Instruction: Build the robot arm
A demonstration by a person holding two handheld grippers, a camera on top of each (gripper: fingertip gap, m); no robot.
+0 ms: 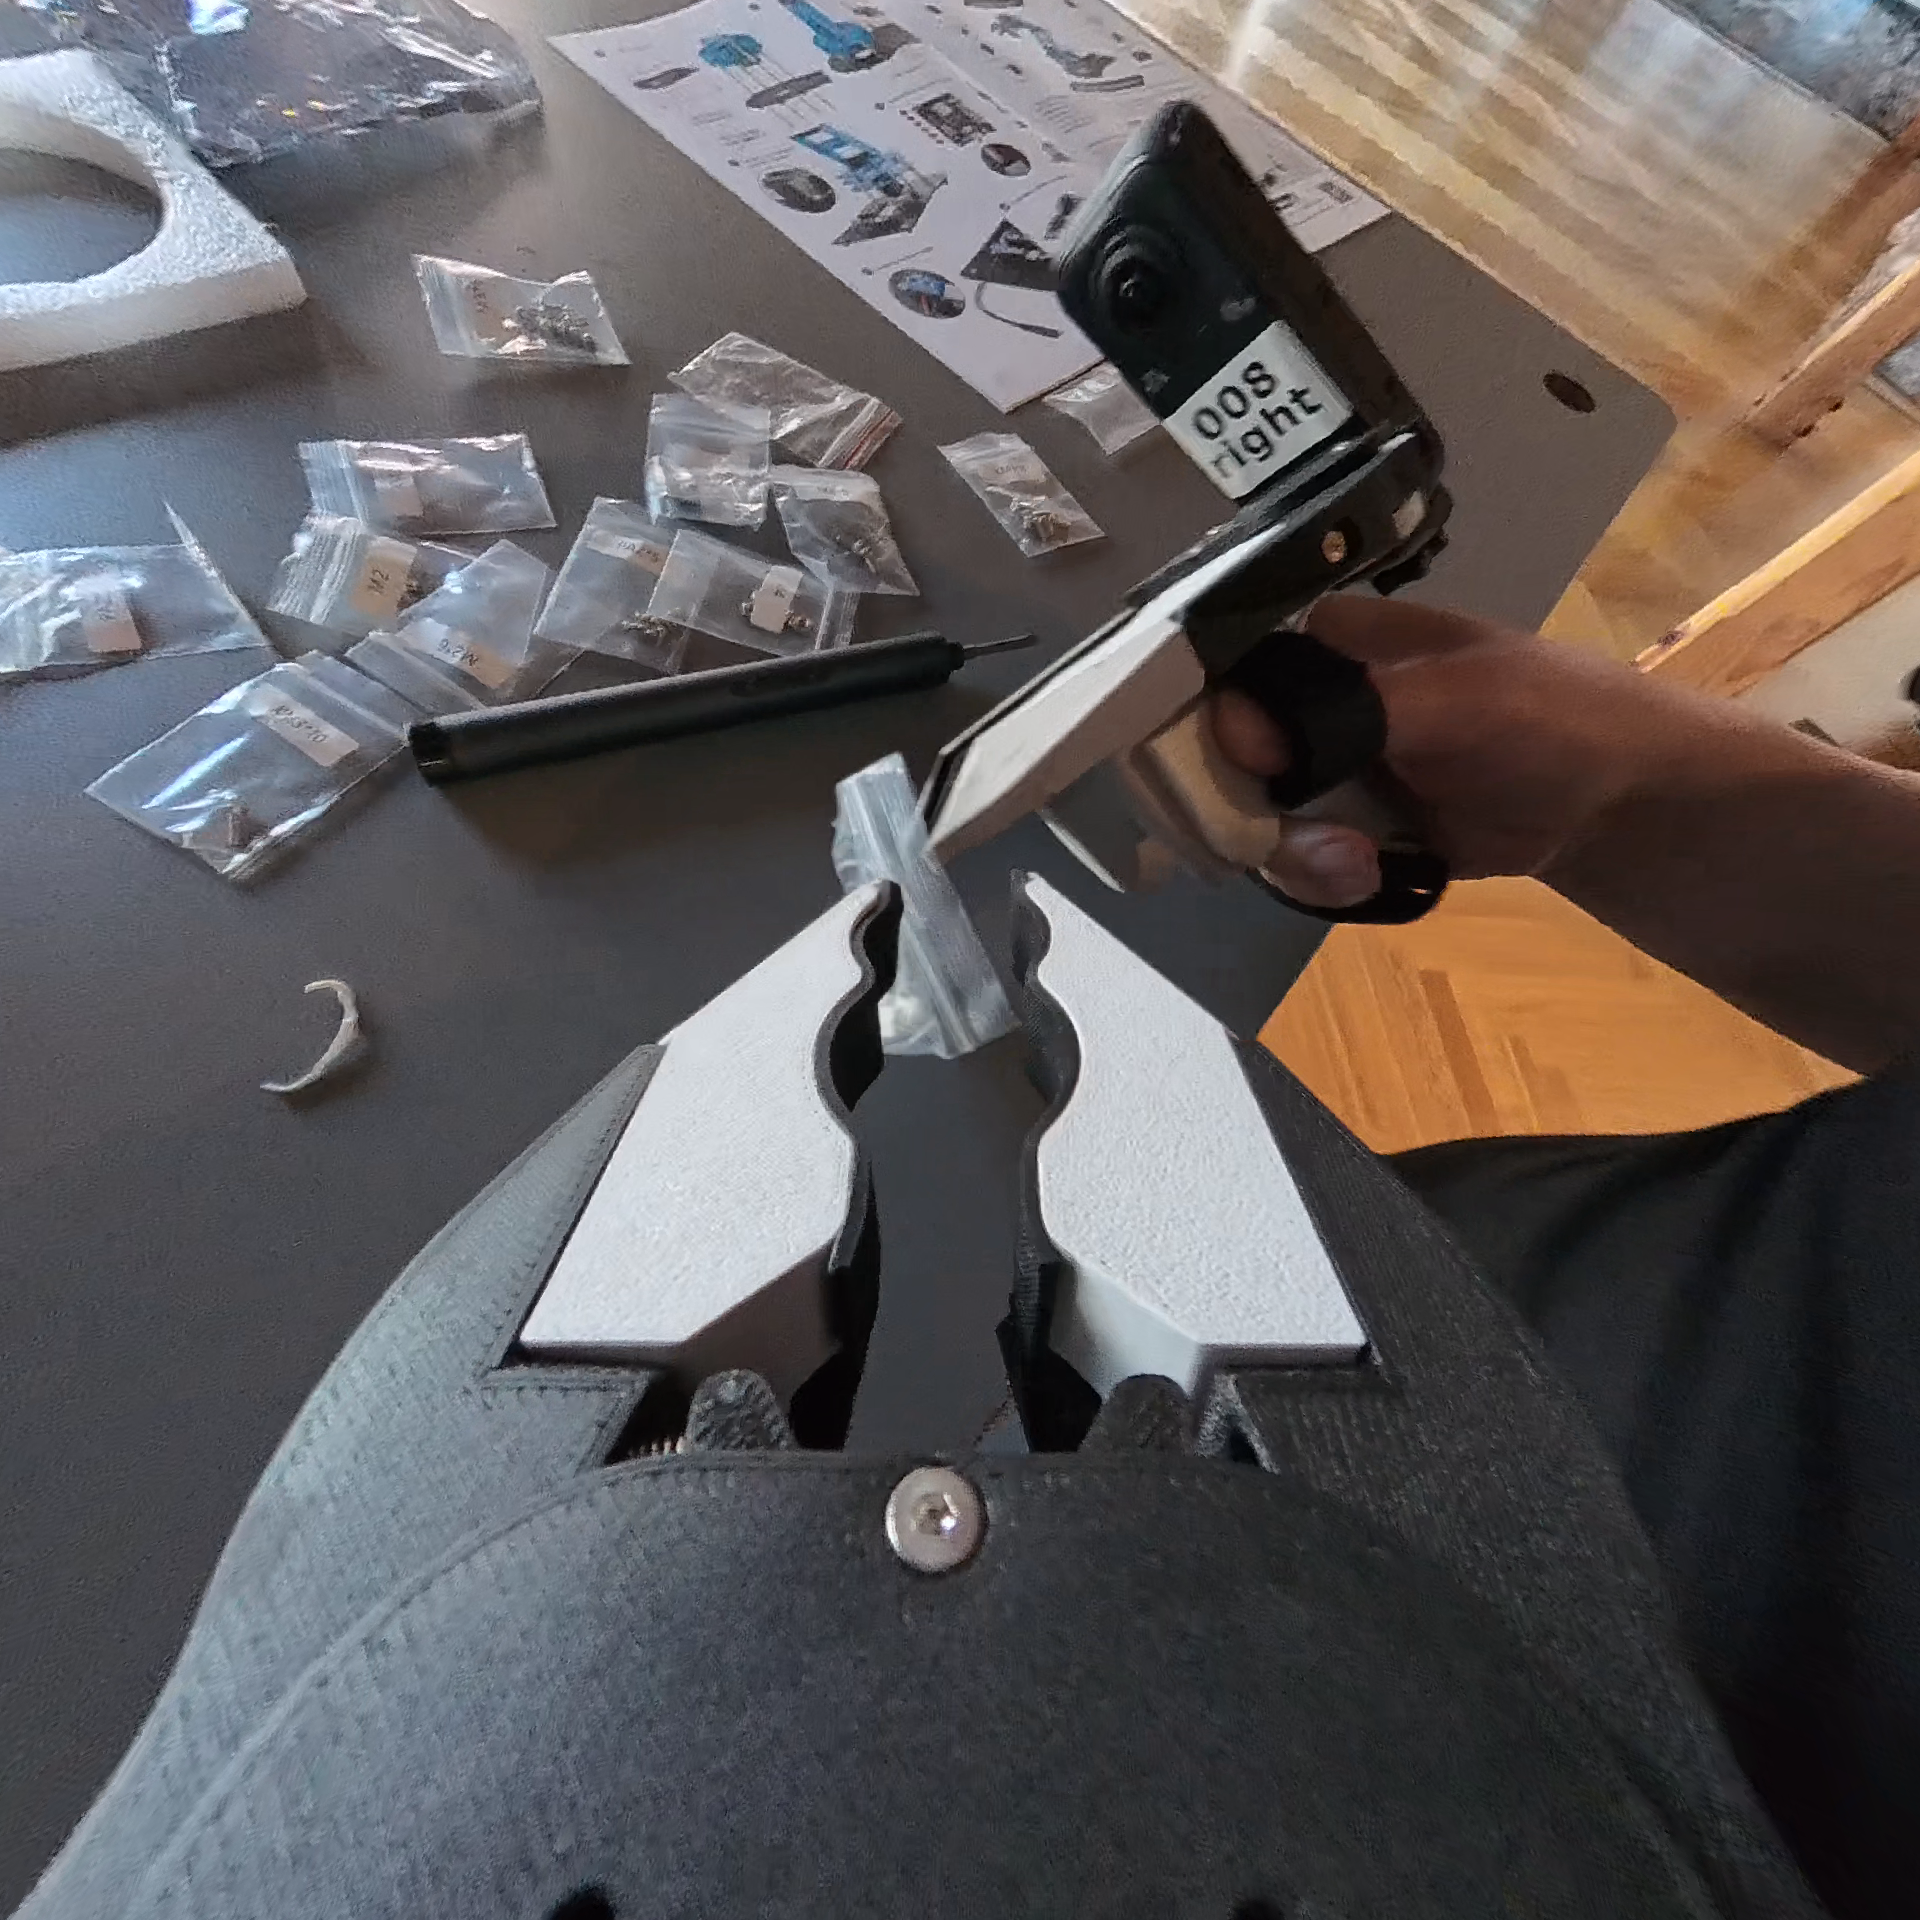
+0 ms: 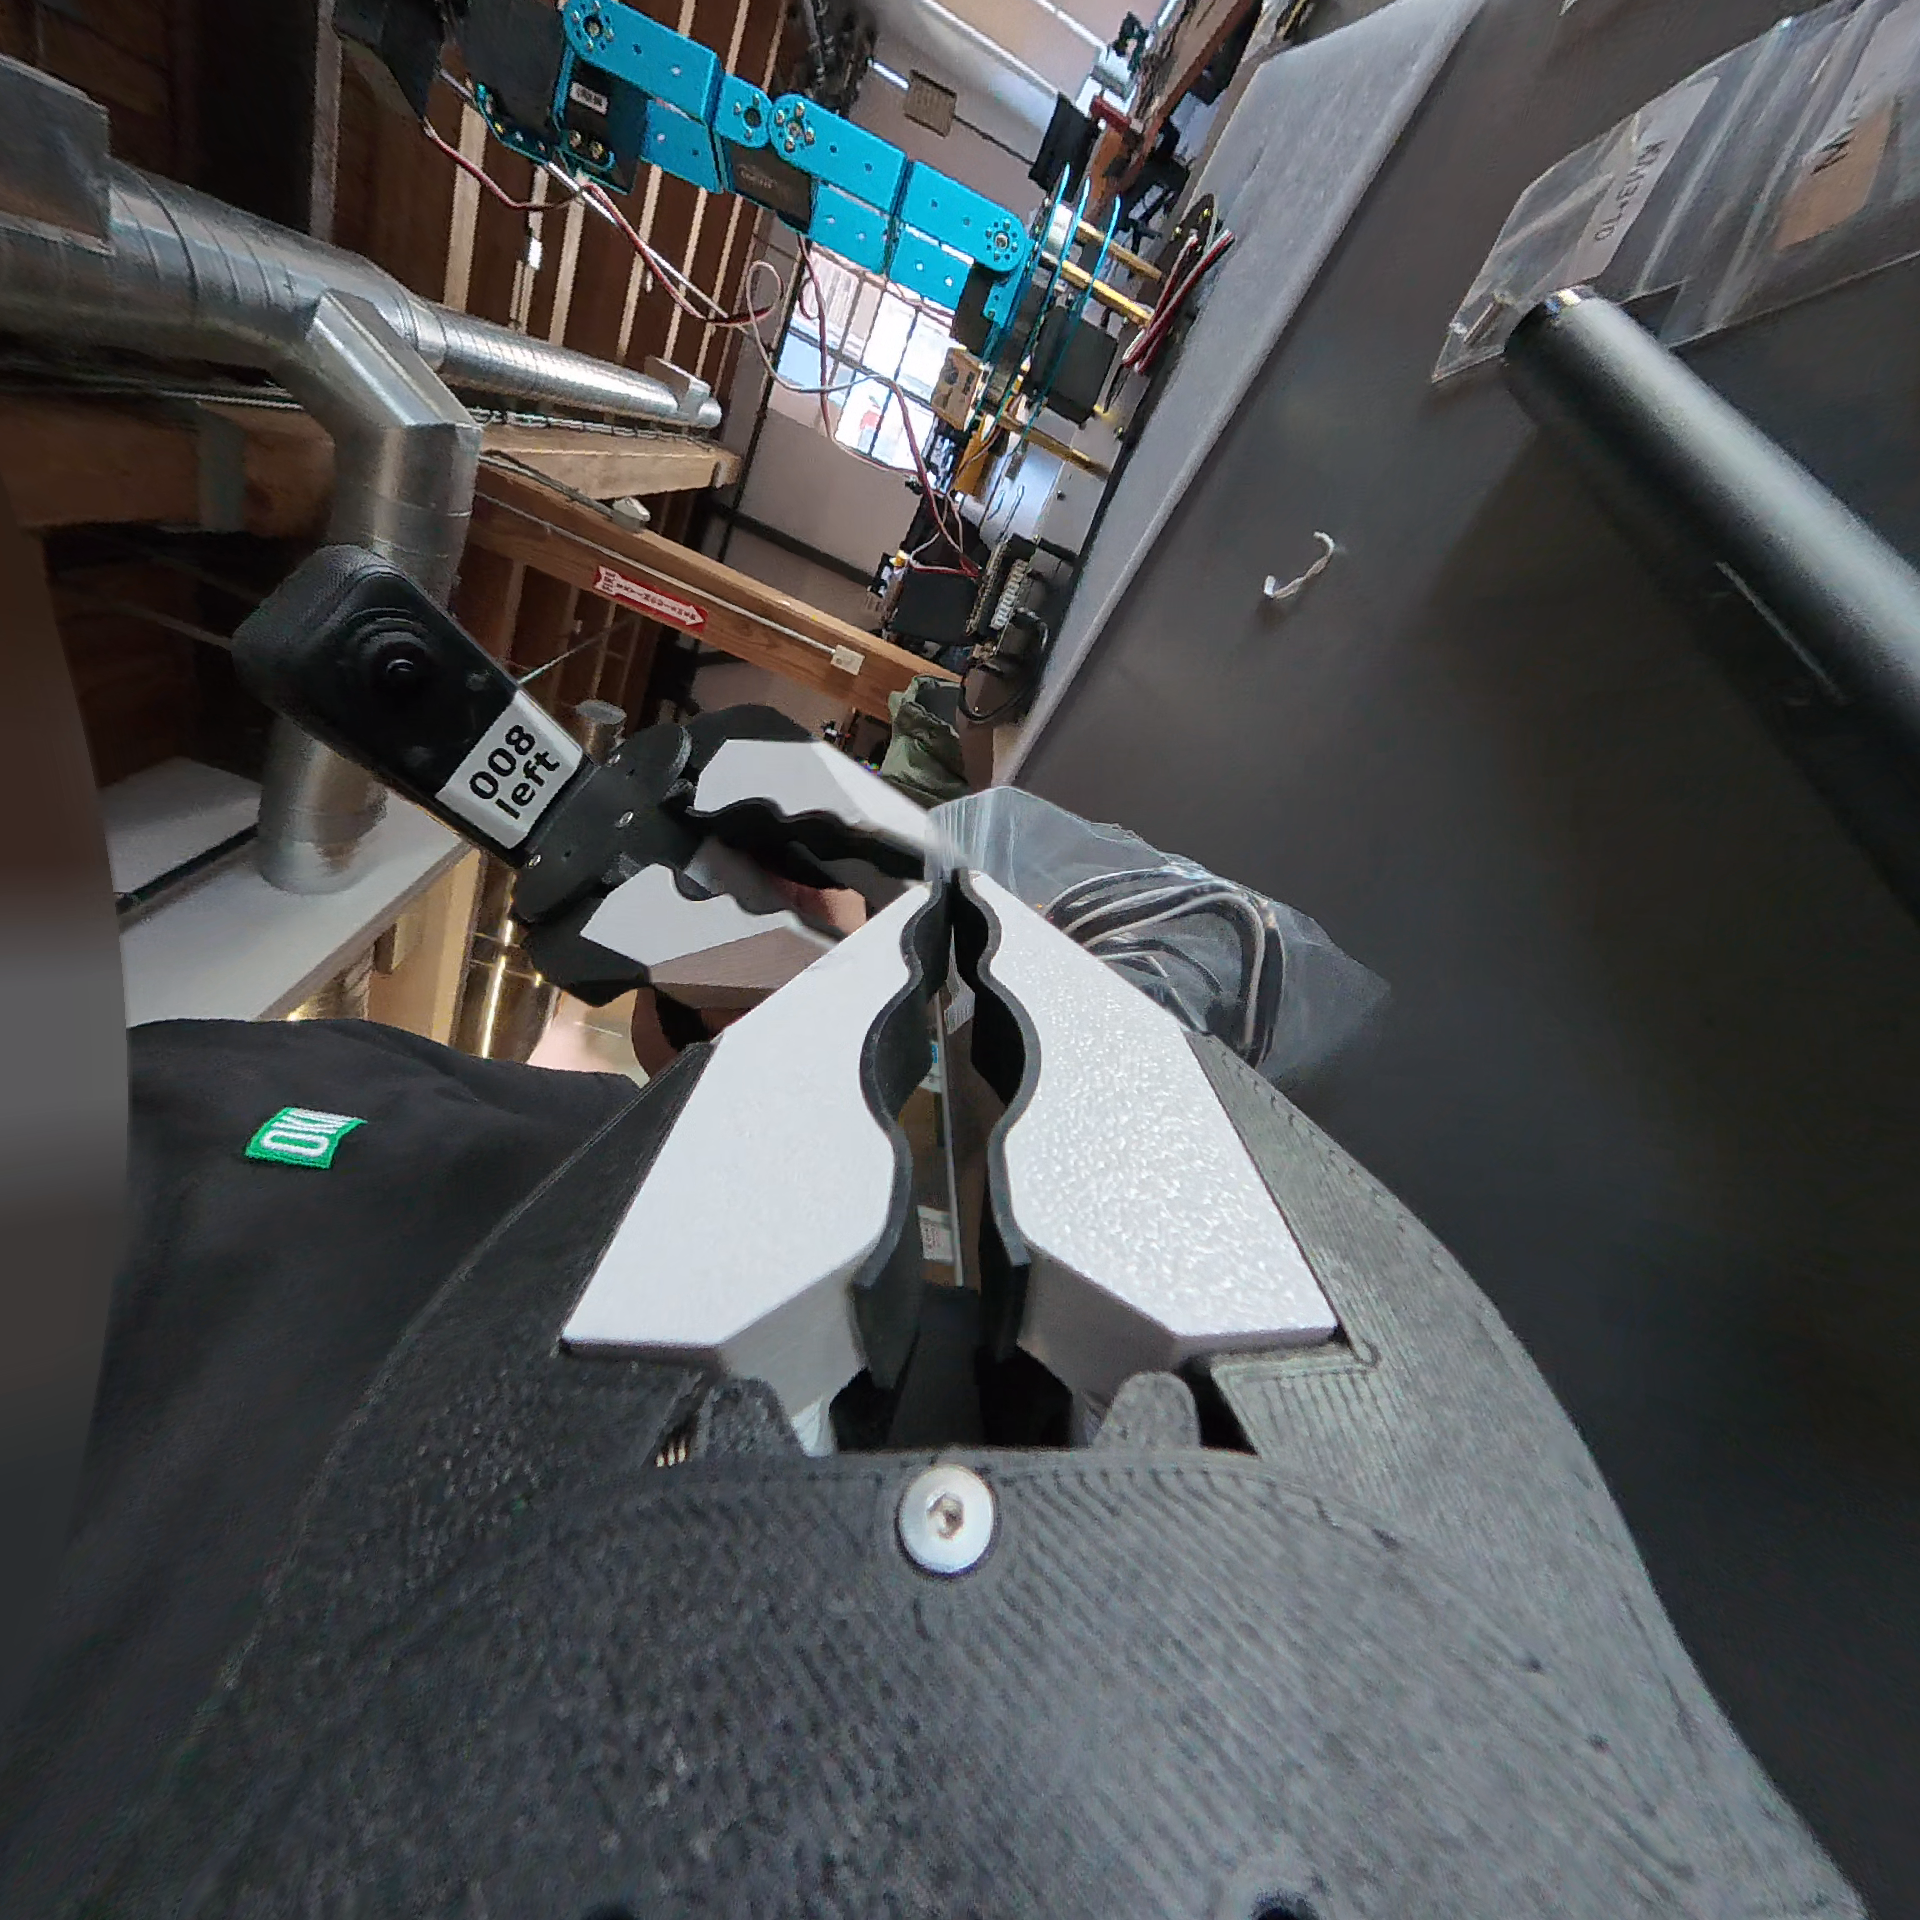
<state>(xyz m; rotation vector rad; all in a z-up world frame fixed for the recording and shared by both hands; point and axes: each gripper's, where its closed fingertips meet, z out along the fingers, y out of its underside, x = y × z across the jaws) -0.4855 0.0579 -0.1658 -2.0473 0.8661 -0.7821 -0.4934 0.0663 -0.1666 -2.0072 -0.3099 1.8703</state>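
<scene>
A small clear plastic bag [image 1: 940, 961] hangs above the dark table [image 1: 312, 1299]. My right gripper [image 1: 928, 847] comes in from the right and is shut on the bag's top edge. My left gripper [image 1: 956, 894] is open, and the bag's lower part sits between its jaws, close to the left finger. In the right wrist view my right gripper [image 2: 954, 881] pinches the bag [image 2: 1153, 883], which holds coiled wires. The open left gripper [image 2: 878, 883] is just beyond it, at the bag's edge.
A black screwdriver [image 1: 707, 707] lies on the table behind the grippers, with several small zip bags of screws [image 1: 623, 582] around it. Also there are a white foam piece [image 1: 125, 260], a printed sheet [image 1: 935, 156] and a curled white scrap [image 1: 322, 1039]. A blue robot arm [image 2: 831, 156] stands farther off. Left and right tips are no more than a few centimetres apart.
</scene>
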